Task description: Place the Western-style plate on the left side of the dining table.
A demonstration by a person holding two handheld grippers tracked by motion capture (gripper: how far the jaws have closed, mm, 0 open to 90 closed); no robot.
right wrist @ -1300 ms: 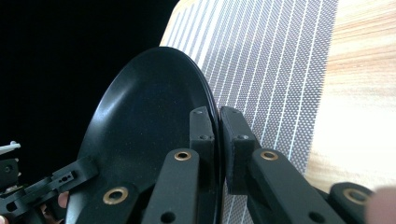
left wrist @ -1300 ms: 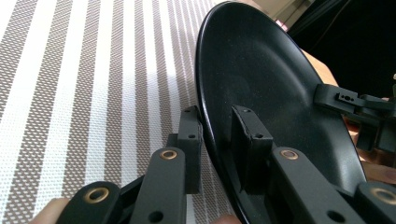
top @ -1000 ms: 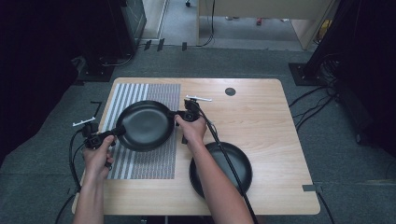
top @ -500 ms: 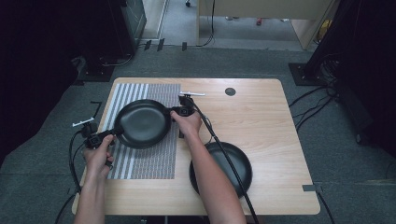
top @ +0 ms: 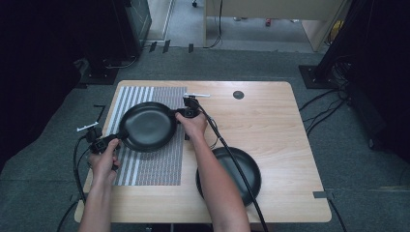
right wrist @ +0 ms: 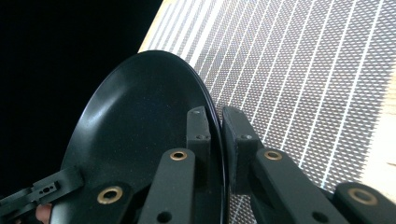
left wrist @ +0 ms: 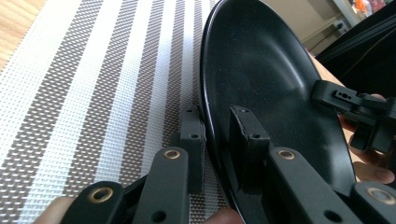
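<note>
— Plates first: where's the one being handled?

— Black plate (top: 147, 126) sits over the striped mat (top: 150, 166), held at opposite edges.

— Claws?

— Left gripper (top: 112, 141) pinches its near-left rim; right gripper (top: 180, 114) pinches the far-right rim (each rim sits between pressed pads). A second black plate (top: 244, 169) lies near the table (top: 275, 121) front.

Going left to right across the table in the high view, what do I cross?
left gripper → held black plate over the striped mat → right gripper → second black plate on the table
</note>
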